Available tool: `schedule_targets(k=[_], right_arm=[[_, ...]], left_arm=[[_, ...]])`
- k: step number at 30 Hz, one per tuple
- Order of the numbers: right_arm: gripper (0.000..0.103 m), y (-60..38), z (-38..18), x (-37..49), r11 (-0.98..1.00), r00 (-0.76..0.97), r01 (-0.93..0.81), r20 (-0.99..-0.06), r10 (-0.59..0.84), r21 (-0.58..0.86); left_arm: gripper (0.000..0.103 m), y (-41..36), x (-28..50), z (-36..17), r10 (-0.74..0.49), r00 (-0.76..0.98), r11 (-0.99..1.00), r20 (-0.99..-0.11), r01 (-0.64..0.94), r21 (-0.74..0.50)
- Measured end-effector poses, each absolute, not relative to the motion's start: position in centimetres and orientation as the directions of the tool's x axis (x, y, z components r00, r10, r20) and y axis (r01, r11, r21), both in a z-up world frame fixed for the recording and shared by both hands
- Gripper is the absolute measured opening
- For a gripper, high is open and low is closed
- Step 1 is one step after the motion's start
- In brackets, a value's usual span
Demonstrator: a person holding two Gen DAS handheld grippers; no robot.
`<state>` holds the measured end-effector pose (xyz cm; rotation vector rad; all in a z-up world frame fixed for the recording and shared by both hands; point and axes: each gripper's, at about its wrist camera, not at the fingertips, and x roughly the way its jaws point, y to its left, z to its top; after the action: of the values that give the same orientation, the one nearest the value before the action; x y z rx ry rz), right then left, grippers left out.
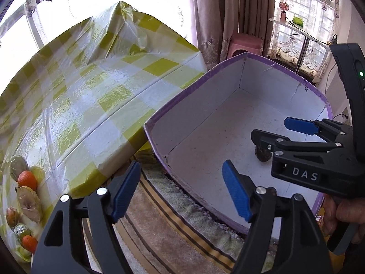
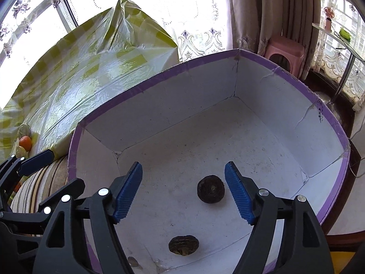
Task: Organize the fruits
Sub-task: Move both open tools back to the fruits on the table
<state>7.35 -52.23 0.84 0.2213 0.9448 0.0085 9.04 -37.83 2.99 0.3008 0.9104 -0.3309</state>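
Where the left wrist view looks down, the left gripper [image 1: 182, 190] hangs spread and empty over the rim of the purple-edged white cardboard box [image 1: 182, 100]; wrapped fruits and orange tangerines [image 1: 27, 180] lie on the yellow-checked plastic tablecloth [image 1: 91, 86] (far left). Right wrist view: right gripper [image 2: 183, 193] gapes, unloaded, above a dark round fruit [image 2: 211, 191] on the box floor; a second dark fruit [image 2: 183, 245] sits nearer.

Layout of box, table and fruit.
Two fruits [image 2: 211, 191] [image 2: 183, 245] are lying in the box [image 2: 159, 86], one behind the other; the table [image 1: 91, 91] is standing to its left, bearing more fruit [image 1: 27, 179] at its near-left edge.
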Motion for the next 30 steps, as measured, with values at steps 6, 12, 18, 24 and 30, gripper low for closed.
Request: schedule_targets(k=[6, 12, 18, 24, 30], right_arm=[[0.082, -49.5, 2.1, 7.3, 0.983, 0.605, 0.017, -0.784, 0.137, 0.184], [0.084, -45.9, 3.1, 7.3, 0.980, 0.611, -0.066, -0.769, 0.188, 0.187], [0.084, -41.9, 3.8, 7.0, 0.971, 0.607, -0.153, -0.758, 0.239, 0.184], [0.084, -38.0, 4.3, 6.5, 0.953, 0.592, -0.232, -0.750, 0.295, 0.193], [0.088, -33.7, 4.2, 6.0, 0.935, 0.570, -0.309, -0.752, 0.330, 0.176]], left_arm=[[0.075, -32.8, 7.9, 4.4, -0.105, 0.611, 0.948, -0.785, 0.301, 0.108], [0.075, -27.1, 6.6, 5.4, -0.067, 0.633, 0.978, -0.771, 0.193, 0.073], [0.075, -21.6, 4.5, 6.1, -0.033, 0.654, 0.995, -0.756, 0.091, 0.036], [0.075, -16.5, 2.5, 6.7, -0.005, 0.673, 1.000, -0.740, 0.000, -0.007], [0.075, -10.9, 0.3, 6.4, 0.025, 0.673, 0.990, -0.739, -0.119, -0.076]])
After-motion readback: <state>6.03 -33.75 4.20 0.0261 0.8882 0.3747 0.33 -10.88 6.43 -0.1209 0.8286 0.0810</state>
